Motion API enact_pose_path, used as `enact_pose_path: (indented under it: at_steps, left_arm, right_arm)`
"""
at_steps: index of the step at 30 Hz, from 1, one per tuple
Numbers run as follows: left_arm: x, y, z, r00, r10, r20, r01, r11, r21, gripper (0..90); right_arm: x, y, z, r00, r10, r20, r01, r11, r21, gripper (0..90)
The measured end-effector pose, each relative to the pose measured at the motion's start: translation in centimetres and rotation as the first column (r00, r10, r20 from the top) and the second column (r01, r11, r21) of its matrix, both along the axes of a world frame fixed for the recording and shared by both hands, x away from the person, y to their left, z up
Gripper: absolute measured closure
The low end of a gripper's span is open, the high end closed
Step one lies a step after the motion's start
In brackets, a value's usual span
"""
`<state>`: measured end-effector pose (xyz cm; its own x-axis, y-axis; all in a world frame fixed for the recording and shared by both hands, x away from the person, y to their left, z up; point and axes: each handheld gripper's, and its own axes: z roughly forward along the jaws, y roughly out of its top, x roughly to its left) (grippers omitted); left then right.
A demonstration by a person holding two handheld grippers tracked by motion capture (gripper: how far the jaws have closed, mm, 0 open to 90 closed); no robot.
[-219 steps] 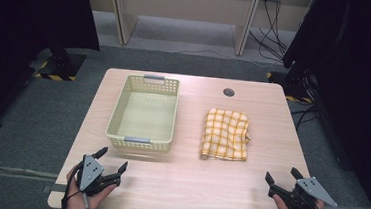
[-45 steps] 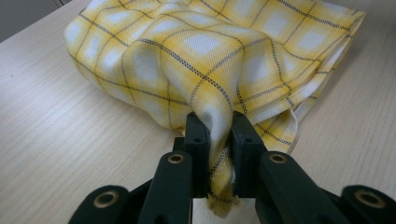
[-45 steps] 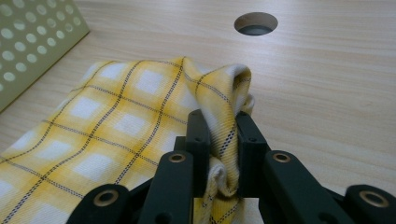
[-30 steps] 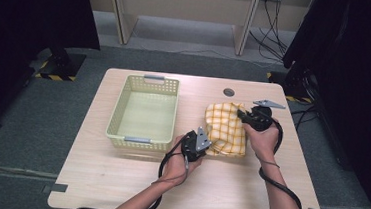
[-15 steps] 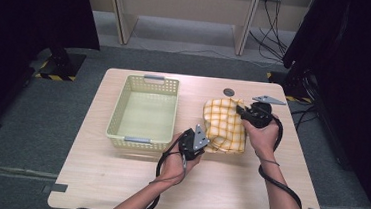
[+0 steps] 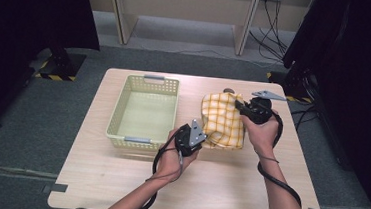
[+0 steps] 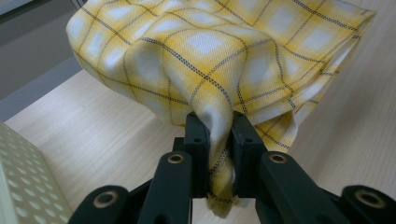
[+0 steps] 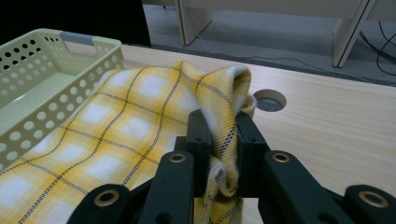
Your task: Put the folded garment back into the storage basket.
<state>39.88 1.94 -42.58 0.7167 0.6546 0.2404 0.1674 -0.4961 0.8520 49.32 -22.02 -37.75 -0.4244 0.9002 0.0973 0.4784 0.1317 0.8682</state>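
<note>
Both claws are clenched on the yellow checked cloth: the left claw pinches a bunched fold at the near corner, close to the person, and the right claw pinches a fold at the far edge. In the left claw's own view the fabric is squeezed between the two black jaws and hangs above the table, so this side is already lifted; in the right claw's own view the cloth slopes down from the jaws towards the basket. The cloth is held to the right of the pale green basket, partly raised and partly near the table. I judge that the next step is to carry it into the basket. Some risks I see: each claw holds only a small fold, so the fabric may slip out if the hands pull apart too strongly. If the cloth stays low, its hanging part can catch on the basket rim and push the light basket. Also the loose part may fall outside the basket wall if one claw opens before the other.
</note>
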Motion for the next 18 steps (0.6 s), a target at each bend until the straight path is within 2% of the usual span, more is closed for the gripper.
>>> enact_pose_path:
  at_steps: [18]
  left_arm:
    - [0.1,0.8,1.3,0.9997,0.013,0.019,-0.013,0.9999,-0.001,79.4]
  right_arm:
    - [0.1,1.0,1.6,0.9998,0.009,0.015,-0.009,1.000,0.000,80.1]
